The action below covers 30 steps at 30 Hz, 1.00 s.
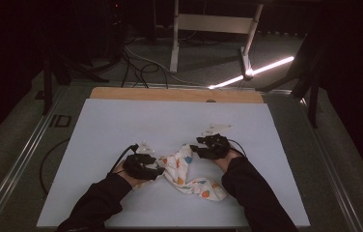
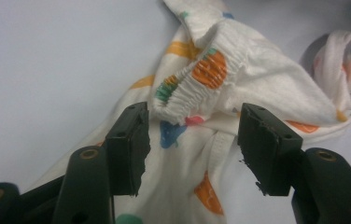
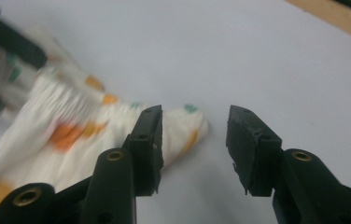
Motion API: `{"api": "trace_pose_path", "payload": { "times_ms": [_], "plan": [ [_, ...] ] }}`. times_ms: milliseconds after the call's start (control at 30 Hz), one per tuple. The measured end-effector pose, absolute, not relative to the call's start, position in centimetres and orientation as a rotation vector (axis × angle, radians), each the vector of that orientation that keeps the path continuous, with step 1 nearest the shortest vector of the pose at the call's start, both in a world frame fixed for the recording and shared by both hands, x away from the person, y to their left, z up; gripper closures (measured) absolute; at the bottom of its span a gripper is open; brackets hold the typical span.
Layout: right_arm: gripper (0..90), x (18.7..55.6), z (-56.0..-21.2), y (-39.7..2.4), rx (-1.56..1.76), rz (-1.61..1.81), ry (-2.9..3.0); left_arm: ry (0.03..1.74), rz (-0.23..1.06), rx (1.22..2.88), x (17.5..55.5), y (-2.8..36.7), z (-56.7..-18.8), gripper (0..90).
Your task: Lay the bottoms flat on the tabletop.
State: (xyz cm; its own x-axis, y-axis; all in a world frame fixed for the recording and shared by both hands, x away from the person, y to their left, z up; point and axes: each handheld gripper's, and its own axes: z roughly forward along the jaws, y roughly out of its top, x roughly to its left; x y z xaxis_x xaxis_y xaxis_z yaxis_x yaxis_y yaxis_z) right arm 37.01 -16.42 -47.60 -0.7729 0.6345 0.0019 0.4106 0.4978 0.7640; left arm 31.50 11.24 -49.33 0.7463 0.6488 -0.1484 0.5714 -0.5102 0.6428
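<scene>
The patterned white garment (image 1: 189, 173) lies crumpled mid-table between my grippers; left gripper (image 2: 192, 140) gapes around its elastic waistband (image 2: 197, 84), not pinching; right gripper (image 3: 193, 140) open beside a fabric end; soft, light, floppy; I'd pinch the waistband.

A crumpled cloth (image 1: 188, 174) lay on the tabletop (image 1: 121, 125), near the person's edge and about midway across. The left gripper (image 1: 158, 170) sat at the cloth's left end, with a gathered fold of the cloth (image 2: 197, 93) between its 2 parted jaws. The right gripper (image 1: 195, 148) sat just right of the cloth's far end, that tip (image 3: 190, 126) lying beside its left jaw and bare tabletop (image 3: 257, 56) beyond. Behind the tabletop, cables (image 1: 138, 67) trailed on the floor.
</scene>
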Motion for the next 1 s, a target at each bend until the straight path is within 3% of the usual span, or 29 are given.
{"api": "trace_pose_path", "payload": {
  "times_ms": [300, 433, 500, 533, 600, 700, 733, 767, 800, 900, 1000],
  "plan": [
    [51.7, 40.4, -49.9, -13.8, 0.906, 1.100, 2.597, 0.920, 0.111, 2.245, 31.9, 10.8, -50.1, 56.6],
    [56.3, 40.9, -50.9, -13.4, 0.928, 1.028, 2.648, 0.924, 0.104, 2.246, 32.0, 10.5, -50.1, 65.2],
    [60.8, 40.9, -51.0, -13.3, 0.917, 1.024, 2.671, 0.914, 0.095, 2.251, 32.1, 10.3, -50.2, 65.4],
    [65.1, 40.6, -51.0, -13.2, 0.891, 1.026, 2.693, 0.915, 0.099, 2.254, 32.2, 10.1, -50.3, 60.7],
    [65.0, 40.4, -51.0, -13.1, 0.895, 1.030, 2.721, 0.922, 0.103, 2.254, 32.3, 10.0, -50.4, 54.1],
    [65.1, 40.3, -50.8, -13.2, 0.855, 1.008, 2.747, 0.918, 0.112, 2.271, 32.5, 9.8, -50.6, 51.7],
    [71.2, 40.0, -50.8, -13.3, 0.852, 0.986, 2.768, 0.922, 0.115, 2.268, 32.6, 9.6, -50.8, 52.9],
    [71.2, 40.0, -50.8, -13.3, 0.852, 0.986, 2.768, 0.922, 0.115, 2.268, 32.6, 9.6, -50.8, 53.8],
    [79.3, 39.9, -50.8, -13.4, 0.855, 0.976, 2.763, 0.920, 0.117, 2.268, 32.8, 9.5, -50.9, 54.2],
    [83.5, 39.9, -50.8, -13.6, 0.822, 0.951, 2.755, 0.926, 0.128, 2.251, 32.9, 9.4, -50.9, 62.8],
    [85.0, 39.6, -50.7, -13.4, 0.814, 0.955, 2.724, 0.916, 0.145, 2.242, 32.9, 9.4, -50.6, 82.1]
  ]
}}
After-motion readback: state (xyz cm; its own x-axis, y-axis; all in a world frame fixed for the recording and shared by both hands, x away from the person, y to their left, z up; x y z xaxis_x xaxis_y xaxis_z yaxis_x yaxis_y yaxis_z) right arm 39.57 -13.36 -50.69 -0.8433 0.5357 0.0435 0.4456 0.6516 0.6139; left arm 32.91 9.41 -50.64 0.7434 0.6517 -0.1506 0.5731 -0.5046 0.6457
